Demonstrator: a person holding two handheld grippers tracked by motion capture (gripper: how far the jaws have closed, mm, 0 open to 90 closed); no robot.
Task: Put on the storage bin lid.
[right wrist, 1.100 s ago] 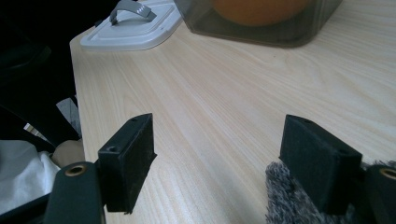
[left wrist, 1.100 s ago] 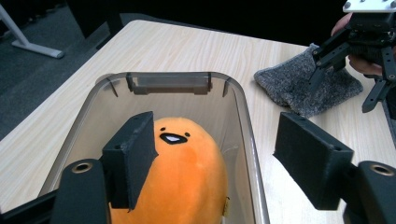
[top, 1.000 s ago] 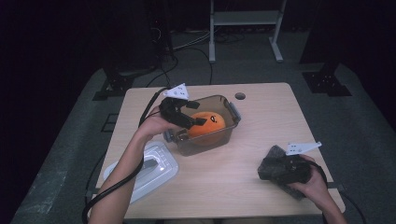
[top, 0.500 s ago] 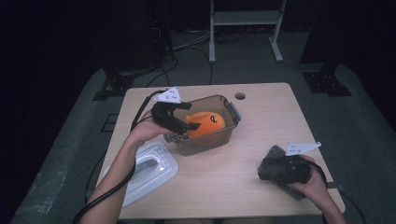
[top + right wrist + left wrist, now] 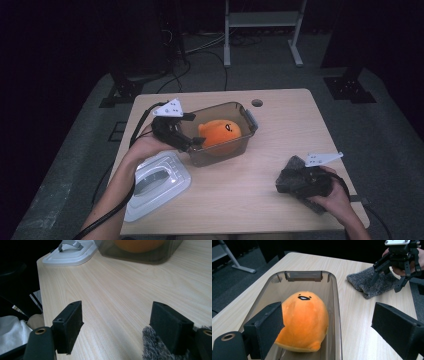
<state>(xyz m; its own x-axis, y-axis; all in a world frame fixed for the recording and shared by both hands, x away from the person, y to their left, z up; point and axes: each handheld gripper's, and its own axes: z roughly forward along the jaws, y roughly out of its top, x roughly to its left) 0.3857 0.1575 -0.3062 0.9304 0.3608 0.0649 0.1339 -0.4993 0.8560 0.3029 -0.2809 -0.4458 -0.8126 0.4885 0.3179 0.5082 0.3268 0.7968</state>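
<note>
While one orange plush toy [image 5: 218, 136] lies inside the single clear bin [image 5: 249, 120] on the desk [image 5: 280, 115], the left gripper [image 5: 192, 143] hovers at the bin's near end, its jaws having just been opening, now spread wide and clasping nothing. One white lid [image 5: 156, 183] lies beside the bin. One grey sock [image 5: 292, 176] lies under the right gripper [image 5: 292, 184], whose jaws stand apart, empty.

No legible text, labels, brand marks, numbers or signs are present on any surface. The only marking is a small face, two eyes and a mouth, on the orange plush toy [image 5: 303, 320] in the clear bin [image 5: 335, 315].
</note>
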